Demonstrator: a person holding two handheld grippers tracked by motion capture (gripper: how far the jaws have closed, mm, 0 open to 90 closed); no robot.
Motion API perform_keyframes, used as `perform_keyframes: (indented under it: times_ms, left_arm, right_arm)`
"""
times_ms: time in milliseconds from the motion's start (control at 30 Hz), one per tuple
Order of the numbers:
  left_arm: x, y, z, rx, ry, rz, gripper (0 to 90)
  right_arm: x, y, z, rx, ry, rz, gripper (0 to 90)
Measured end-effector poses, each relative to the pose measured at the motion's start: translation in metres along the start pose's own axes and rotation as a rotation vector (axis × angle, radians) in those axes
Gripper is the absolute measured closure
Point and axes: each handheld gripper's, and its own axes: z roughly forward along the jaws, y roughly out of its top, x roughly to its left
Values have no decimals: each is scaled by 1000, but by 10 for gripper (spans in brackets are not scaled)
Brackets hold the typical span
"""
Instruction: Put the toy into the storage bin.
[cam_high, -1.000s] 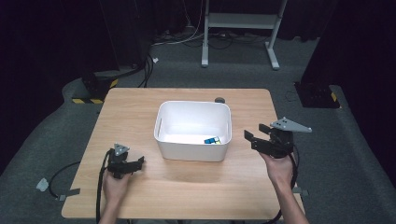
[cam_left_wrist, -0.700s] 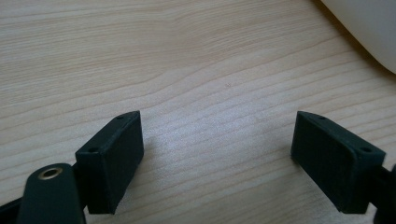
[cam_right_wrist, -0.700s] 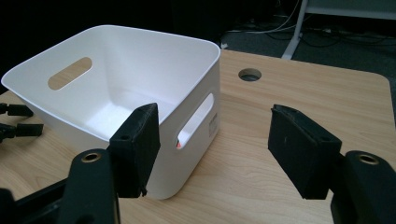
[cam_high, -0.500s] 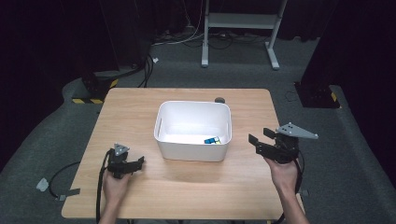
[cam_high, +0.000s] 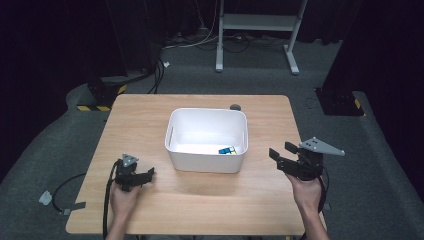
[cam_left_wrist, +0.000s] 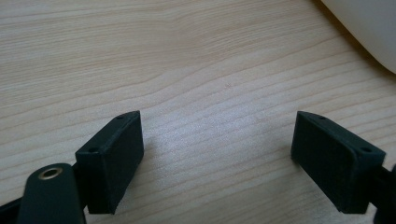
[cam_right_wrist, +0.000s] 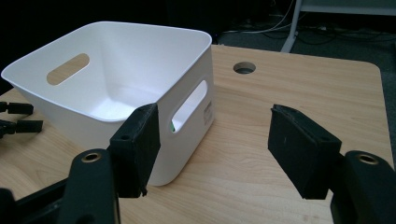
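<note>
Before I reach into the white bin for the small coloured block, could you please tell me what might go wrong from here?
1. The block lies low against the white bin's near wall, so the tongs could knock the rim or wall before closing around it.
2. The bin stands free on the table. The left tongs rest apart from it, so a nudge from the right tongs might slide it.

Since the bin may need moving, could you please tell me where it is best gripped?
Grip the white bin at the slot handle in its right end wall, coming from the right: the thin wall above that slot fits between jaws, and the right tool already faces it.
</note>
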Motion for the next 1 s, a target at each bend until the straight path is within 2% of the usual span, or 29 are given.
perform_keyframes:
  times_ms: [500, 1000]
  left_arm:
    - [0, 0, 0, -1, 3, -1, 171]
    - [0, 0, 0, -1, 3, -1, 171]
  right_arm:
    - [-5, -15, 0, -3, 4, 35, 342]
    - [-7, -29, 4, 12, -19, 37, 342]
